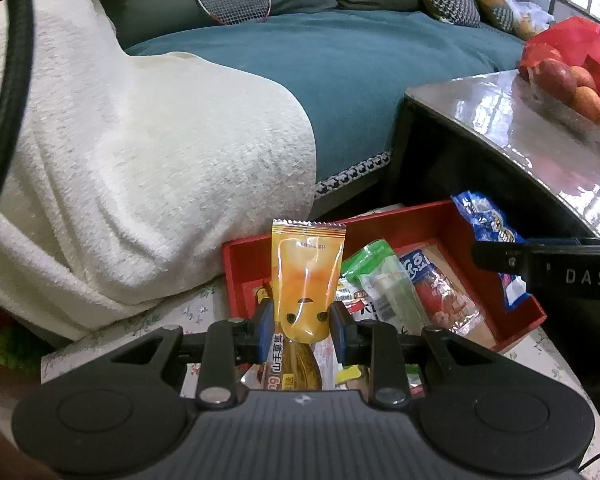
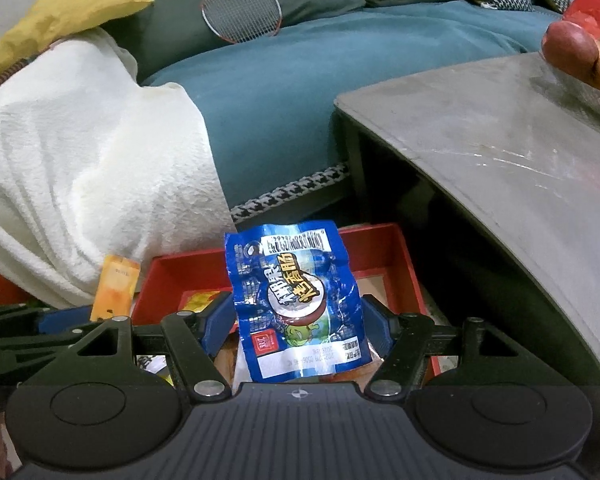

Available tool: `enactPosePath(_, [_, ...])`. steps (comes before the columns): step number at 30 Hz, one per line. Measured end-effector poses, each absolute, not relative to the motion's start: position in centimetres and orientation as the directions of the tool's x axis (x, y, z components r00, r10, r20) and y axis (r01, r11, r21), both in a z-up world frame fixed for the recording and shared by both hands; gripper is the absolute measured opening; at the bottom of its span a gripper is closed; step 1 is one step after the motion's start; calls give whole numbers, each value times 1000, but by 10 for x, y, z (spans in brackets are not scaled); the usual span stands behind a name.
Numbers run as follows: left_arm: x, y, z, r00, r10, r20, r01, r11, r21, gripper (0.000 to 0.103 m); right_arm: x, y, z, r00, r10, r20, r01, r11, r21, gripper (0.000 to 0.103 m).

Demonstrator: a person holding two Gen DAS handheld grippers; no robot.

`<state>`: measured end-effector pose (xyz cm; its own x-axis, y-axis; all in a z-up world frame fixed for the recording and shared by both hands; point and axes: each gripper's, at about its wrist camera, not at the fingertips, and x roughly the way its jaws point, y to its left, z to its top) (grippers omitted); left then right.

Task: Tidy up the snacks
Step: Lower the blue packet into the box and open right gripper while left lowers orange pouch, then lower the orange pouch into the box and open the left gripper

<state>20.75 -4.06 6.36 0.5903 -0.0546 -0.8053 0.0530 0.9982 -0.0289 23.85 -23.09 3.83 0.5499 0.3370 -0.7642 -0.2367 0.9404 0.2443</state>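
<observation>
Two snack packets were held above the red tray (image 1: 496, 232): the left hand-held gripper (image 1: 302, 326) clamped an orange jelly pouch (image 1: 306, 276), the right hand-held gripper (image 2: 298, 326) gripped a blue sausage packet (image 2: 296, 300). Next, probably, lowering each into the tray and releasing.

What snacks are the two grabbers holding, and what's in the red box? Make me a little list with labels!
left gripper: shut on the orange pouch, held upright
right gripper: shut on the blue packet
red tray: holds a green packet, a red and blue packet and more wrappers
where the pouches are: both above the tray
behind: white blanket, teal sofa, grey table
</observation>
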Motion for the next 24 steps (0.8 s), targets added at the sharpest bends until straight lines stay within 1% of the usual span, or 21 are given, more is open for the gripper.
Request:
enactPosePath(6, [217,-45,57,582,-61,-811,68,997,-26,24,245,-230,36,550,328,-768,-231,944,238,73])
enactPosePath(7, [218,-46,55,578,-62,-814,72,997,-25,24,246,-230,35,548,328,-769,-231,944,237,68])
enactPosePath(8, [219,-47,53,574,-61,-817,74,997,-22,24,247,-230,34,542,333,-771,-233,942,243,58])
enactPosePath(9, [220,-47,51,569,-59,-820,77,997,-18,24,248,-230,33,533,339,-775,-232,940,252,55])
enactPosePath(11, [222,-48,47,561,-57,-826,78,997,-15,24,250,-228,29,523,329,-786,-225,943,245,57])
enactPosePath(15, [227,-48,40,536,-69,-841,79,996,-32,24,252,-224,20,501,317,-805,-223,946,233,57])
enactPosePath(24, [230,-51,35,532,-67,-844,87,996,-25,25,252,-221,16,491,314,-813,-232,946,226,57])
